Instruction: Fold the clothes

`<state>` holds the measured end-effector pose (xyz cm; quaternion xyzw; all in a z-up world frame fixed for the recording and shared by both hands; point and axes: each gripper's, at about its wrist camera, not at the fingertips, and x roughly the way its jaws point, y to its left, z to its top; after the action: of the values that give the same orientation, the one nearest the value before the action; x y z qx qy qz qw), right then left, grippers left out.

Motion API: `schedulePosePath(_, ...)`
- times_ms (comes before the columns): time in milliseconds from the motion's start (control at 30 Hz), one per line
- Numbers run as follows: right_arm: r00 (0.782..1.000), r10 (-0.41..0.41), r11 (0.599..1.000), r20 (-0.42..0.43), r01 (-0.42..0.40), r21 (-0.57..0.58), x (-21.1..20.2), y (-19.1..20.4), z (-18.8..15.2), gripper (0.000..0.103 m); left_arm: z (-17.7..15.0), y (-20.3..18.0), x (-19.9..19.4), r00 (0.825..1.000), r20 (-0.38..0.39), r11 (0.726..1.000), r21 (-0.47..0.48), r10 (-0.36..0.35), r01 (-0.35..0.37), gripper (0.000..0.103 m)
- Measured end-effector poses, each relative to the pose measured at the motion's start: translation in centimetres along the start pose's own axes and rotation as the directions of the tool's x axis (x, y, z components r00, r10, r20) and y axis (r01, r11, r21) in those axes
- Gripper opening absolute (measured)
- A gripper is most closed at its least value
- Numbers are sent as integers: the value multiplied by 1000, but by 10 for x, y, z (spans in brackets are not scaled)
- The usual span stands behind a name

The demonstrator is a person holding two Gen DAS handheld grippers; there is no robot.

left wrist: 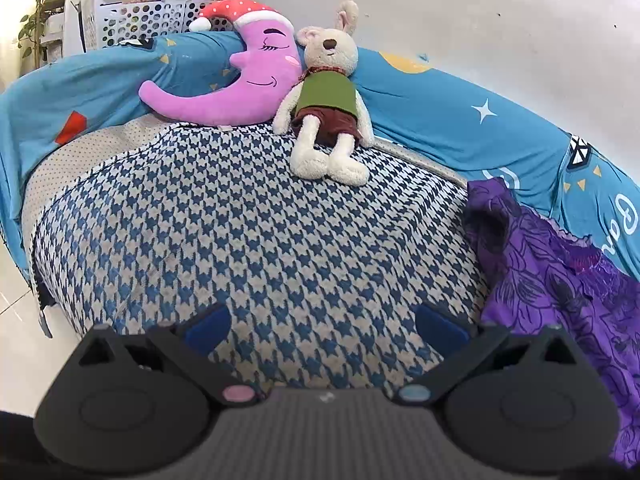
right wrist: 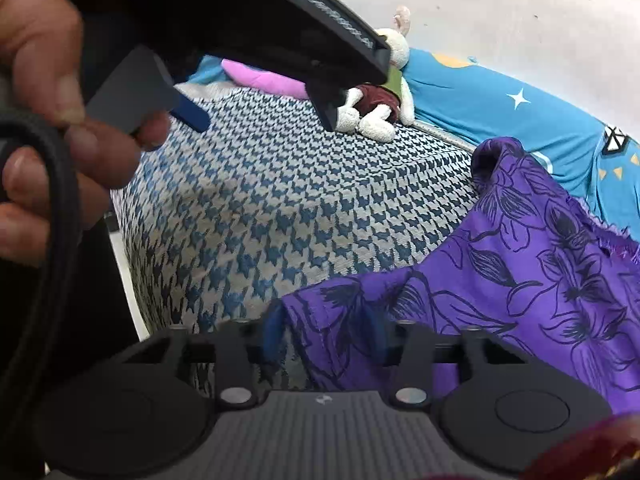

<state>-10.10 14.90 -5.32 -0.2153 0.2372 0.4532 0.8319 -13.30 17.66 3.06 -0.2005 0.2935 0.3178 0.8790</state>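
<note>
Left tool [left wrist: 322, 326]: fingers spread wide, nothing between them, hanging over the houndstooth cover [left wrist: 248, 232] of the sofa seat. Right tool [right wrist: 324, 334]: blue pads pinched on the near corner of the purple floral garment [right wrist: 520, 248], fabric draped over the right-hand finger.

Garment position: in the left wrist view it lies at 3–4 o'clock, on the right side of the seat, its far edge against the blue star-print backrest cover [left wrist: 460, 120]. In the right wrist view it runs from centre bottom out to 3 o'clock, rumpled, one corner raised near 1 o'clock.

The person's left hand [right wrist: 44, 128] around the left tool's handle fills 9–11 o'clock in the right wrist view.

At 12 o'clock in the left view: pink moon pillow [left wrist: 240, 80] and plush rabbit [left wrist: 328, 100] leaning on the backrest, touching each other. White perforated basket [left wrist: 136, 16] behind at 11 o'clock.
</note>
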Motion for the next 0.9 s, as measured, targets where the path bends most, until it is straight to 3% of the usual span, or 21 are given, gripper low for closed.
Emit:
schedulePosePath(33,1000,-10,1000,-4,10,7,1,-2,1,15,0,0,-1,1000,4,1000,-1,0,0,103)
schedulePosePath(67,1000,-4,1000,-8,4,27,0,-5,3,13,1,1,-2,1000,10,1000,-1,1,-1,103)
schedulePosePath(200,991,124,980,54,-131,150,-16,-16,18,12,7,7,-12,997,78,1000,-18,26,-25,103)
schedulePosePath(333,951,279,943,130,-297,150,-28,-7,36,12,13,15,-25,985,162,997,-43,64,-57,103)
schedulePosePath(500,956,272,950,105,-285,129,-19,3,37,20,15,14,-29,978,192,996,-32,87,-83,103)
schedulePosePath(700,953,276,938,128,-296,179,-43,-14,26,27,17,13,-33,967,228,993,-19,114,-113,103)
schedulePosePath(900,978,178,959,112,-198,203,-81,-27,4,27,6,-6,-27,980,196,997,70,22,-36,103)
